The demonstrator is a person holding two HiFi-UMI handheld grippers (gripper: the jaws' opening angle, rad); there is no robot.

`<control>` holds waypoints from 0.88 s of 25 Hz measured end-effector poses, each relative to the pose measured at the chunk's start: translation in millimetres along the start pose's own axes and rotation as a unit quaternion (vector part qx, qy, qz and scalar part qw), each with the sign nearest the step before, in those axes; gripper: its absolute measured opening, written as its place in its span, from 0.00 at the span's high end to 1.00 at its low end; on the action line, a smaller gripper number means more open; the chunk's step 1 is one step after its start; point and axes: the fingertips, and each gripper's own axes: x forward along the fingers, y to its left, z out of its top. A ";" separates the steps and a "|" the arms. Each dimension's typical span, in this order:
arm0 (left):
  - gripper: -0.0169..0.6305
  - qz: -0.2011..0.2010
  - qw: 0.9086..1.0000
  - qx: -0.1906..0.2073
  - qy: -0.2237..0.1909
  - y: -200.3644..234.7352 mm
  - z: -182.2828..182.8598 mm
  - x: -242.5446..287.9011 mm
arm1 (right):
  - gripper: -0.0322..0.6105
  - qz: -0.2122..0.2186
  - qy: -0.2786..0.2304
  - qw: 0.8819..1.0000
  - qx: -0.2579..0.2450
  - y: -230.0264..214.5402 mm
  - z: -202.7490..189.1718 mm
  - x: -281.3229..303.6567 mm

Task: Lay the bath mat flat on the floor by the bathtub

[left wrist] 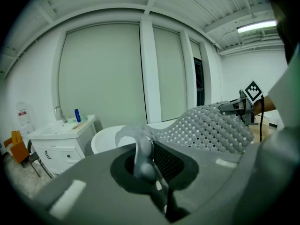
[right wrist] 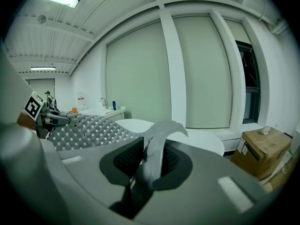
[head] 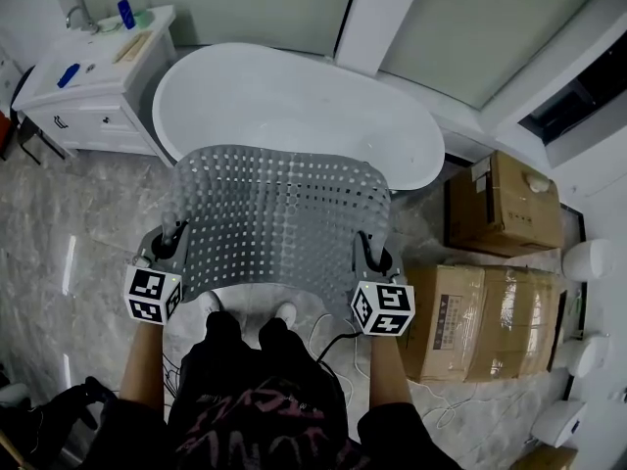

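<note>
Grippers, head view: left gripper (head: 174,241) and right gripper (head: 373,250) hold the bath mat (head: 282,213) spread above the floor (head: 78,213) before the bathtub (head: 294,96), so it can go down flat.
Left gripper view: jaws clenched on a mat corner.
Right gripper view: jaws clenched on the other corner.

head view: steeply down | gripper views: forward, close | shared: bathtub (head: 294,96)

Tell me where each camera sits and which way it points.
Head view: on the person's head, looking down at bath mat and bathtub; forearms, legs, left claw, right claw show.
Left gripper view: on the left claw, facing the bathtub; jaws pinch the bath mat.
Right gripper view: on the right claw, likewise.
Both gripper views show the other claw.
</note>
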 end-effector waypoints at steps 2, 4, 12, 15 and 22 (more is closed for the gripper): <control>0.95 -0.006 1.000 -0.002 -0.001 5.1 -2.7 2.4 | 0.83 -0.007 0.000 1.000 0.000 3.6 -0.6 1.7; 0.95 -0.012 1.000 -0.005 -0.001 11.1 -6.3 3.9 | 0.83 -0.014 0.002 1.000 0.004 8.5 -2.7 2.8; 0.95 -0.022 1.000 -0.008 0.004 31.1 -10.5 6.0 | 0.82 -0.020 0.012 1.000 -0.003 30.2 -4.0 9.6; 0.95 -0.023 1.000 -0.011 0.009 36.0 -16.4 5.7 | 0.82 -0.021 0.017 1.000 -0.001 33.5 -6.9 13.4; 0.95 -0.022 0.999 -0.012 0.026 42.0 -31.4 8.7 | 0.82 -0.018 0.034 0.999 0.005 37.6 -22.8 22.8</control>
